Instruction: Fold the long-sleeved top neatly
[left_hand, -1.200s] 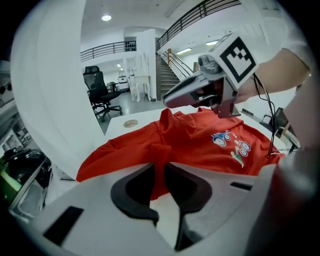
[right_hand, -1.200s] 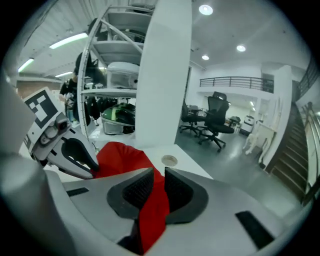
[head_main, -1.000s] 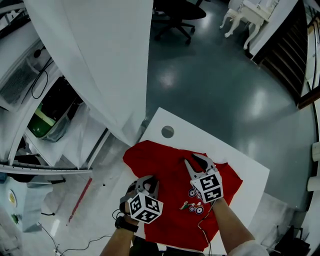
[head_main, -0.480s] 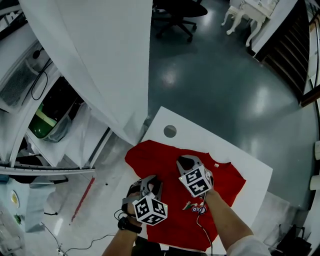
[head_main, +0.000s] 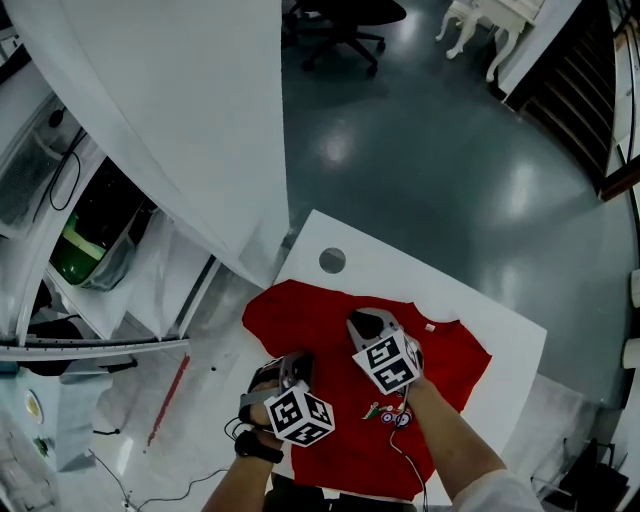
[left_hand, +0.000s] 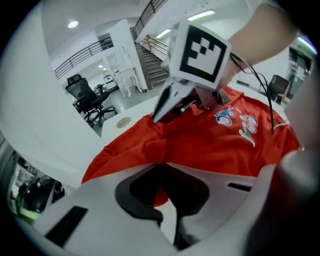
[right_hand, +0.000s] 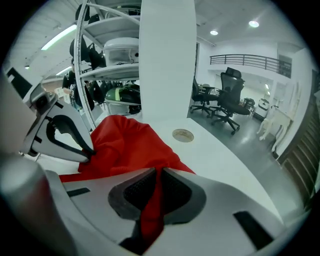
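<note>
The red long-sleeved top (head_main: 305, 315) lies spread on the white table (head_main: 400, 275), its cartoon print (head_main: 385, 412) near my right forearm. My left gripper (head_main: 290, 368) sits at the top's near left edge, and in the left gripper view it (left_hand: 162, 186) is shut with red cloth (left_hand: 210, 145) caught between the pads. My right gripper (head_main: 362, 322) rests on the top's middle, toward the far edge. In the right gripper view its jaws (right_hand: 157, 195) pinch a raised fold of the red cloth (right_hand: 125, 145). The two grippers are close together.
A round hole (head_main: 332, 260) is in the table beyond the top. A broad white panel (head_main: 200, 120) rises at the left, with shelving (head_main: 75, 245) beside it. An office chair (head_main: 340, 20) stands on the dark floor. A thin cable (head_main: 405, 450) runs along my right arm.
My right gripper moved left and down onto the middle of the top and closed on a fold. My left gripper stayed at the near left edge and closed on the cloth.
</note>
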